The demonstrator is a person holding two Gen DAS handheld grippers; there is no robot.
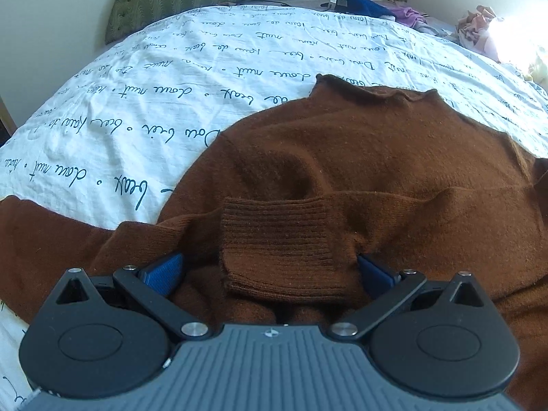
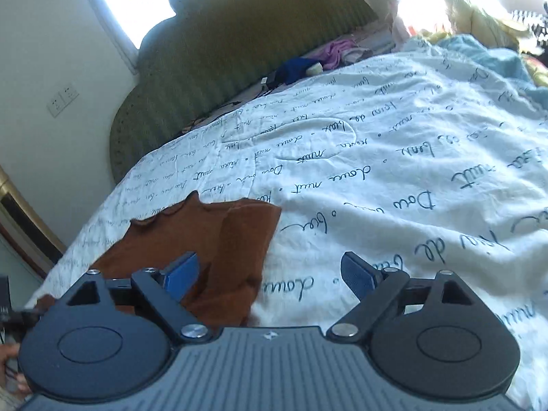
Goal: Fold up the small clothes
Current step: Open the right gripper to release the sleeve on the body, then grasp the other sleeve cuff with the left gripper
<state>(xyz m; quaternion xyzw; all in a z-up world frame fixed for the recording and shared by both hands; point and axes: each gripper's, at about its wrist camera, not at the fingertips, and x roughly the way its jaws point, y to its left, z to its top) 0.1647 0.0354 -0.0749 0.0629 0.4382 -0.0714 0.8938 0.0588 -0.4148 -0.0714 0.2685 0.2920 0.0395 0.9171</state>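
Note:
A brown knit sweater (image 1: 376, 157) lies spread on the white bedspread (image 1: 137, 102) with dark script print. One sleeve is folded over its body, and the ribbed cuff (image 1: 277, 250) lies between the blue pads of my left gripper (image 1: 267, 270). The jaws stand wide apart and do not clamp the cuff. In the right wrist view the sweater's edge (image 2: 191, 236) lies at lower left. My right gripper (image 2: 270, 274) is open and empty, with its left pad (image 2: 181, 274) over the sweater and its right pad over the bedspread (image 2: 411, 171).
A green padded headboard (image 2: 212, 54) stands at the far end of the bed. Blue and purple clothes (image 1: 376, 8) lie by it. A heap of pale clothes (image 2: 455, 3) lies at the far right. A wall socket (image 2: 61, 99) is on the left wall.

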